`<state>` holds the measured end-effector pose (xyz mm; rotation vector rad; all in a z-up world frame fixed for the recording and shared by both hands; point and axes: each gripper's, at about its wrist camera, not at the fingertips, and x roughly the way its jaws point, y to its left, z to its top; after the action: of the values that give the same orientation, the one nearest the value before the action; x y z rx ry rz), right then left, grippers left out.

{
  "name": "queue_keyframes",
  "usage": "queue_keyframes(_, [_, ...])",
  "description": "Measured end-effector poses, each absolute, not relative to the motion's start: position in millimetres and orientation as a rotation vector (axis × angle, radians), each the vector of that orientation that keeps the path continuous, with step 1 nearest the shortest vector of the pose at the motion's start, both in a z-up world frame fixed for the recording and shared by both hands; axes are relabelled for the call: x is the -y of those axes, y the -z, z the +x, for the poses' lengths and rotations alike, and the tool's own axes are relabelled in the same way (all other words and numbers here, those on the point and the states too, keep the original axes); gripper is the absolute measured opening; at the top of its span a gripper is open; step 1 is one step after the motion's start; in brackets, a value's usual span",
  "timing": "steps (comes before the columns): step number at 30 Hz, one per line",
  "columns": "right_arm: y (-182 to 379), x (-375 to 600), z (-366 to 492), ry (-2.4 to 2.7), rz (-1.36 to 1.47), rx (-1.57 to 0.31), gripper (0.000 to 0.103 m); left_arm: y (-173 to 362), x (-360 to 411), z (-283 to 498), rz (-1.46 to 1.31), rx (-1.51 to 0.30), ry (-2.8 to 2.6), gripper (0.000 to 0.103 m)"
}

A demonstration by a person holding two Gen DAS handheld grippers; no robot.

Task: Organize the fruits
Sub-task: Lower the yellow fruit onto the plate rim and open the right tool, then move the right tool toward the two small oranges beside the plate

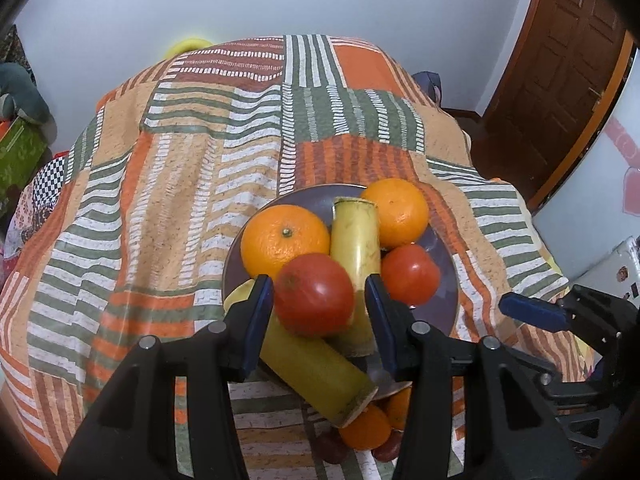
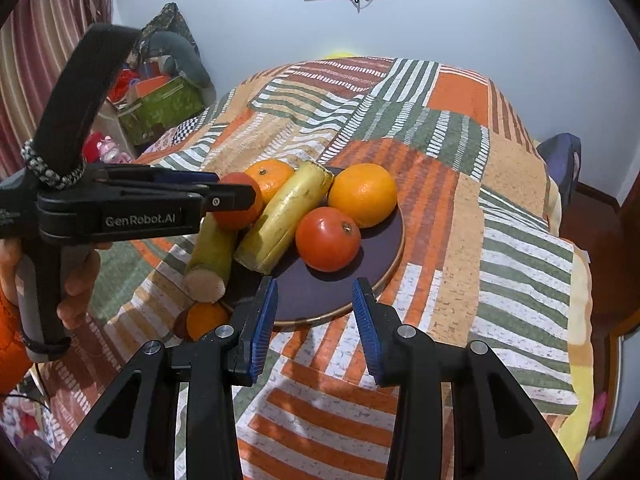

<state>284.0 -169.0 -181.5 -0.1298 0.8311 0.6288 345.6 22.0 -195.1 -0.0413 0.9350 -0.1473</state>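
Observation:
A dark plate point(image 1: 444, 308) on the patchwork cloth carries two oranges point(image 1: 284, 240) point(image 1: 398, 212), two yellow-green cane pieces point(image 1: 356, 240) point(image 1: 316, 372) and two tomatoes. One tomato point(image 1: 314, 294) rests on top of the cane pieces between the fingers of my left gripper point(image 1: 318, 280). Its jaws stand a little wider than the fruit, with a gap showing on the right side. The other tomato point(image 2: 328, 238) lies on the plate's right part. My right gripper point(image 2: 316, 282) hovers open over the plate's near rim point(image 2: 320, 318) with nothing between its fingers.
A small orange fruit point(image 2: 206, 318) and dark red pieces point(image 1: 330, 448) lie on the cloth beside the plate's near edge. A hand point(image 2: 80, 280) holds the left gripper. The cloth point(image 2: 440, 208) stretches on beyond the plate. A green box point(image 2: 160, 108) stands at the left, a wooden door point(image 1: 560, 80) at the right.

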Motion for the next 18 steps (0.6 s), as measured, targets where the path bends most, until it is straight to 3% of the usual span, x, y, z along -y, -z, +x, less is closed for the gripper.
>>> queue_keyframes(13, [177, 168, 269, -0.637, -0.117, -0.848, 0.036, 161, -40, 305, 0.004, -0.881, 0.130, 0.057])
queue_keyframes(18, [176, 166, 256, -0.648, -0.107, -0.859, 0.049, 151, -59, 273, 0.027, -0.852, 0.114, 0.066])
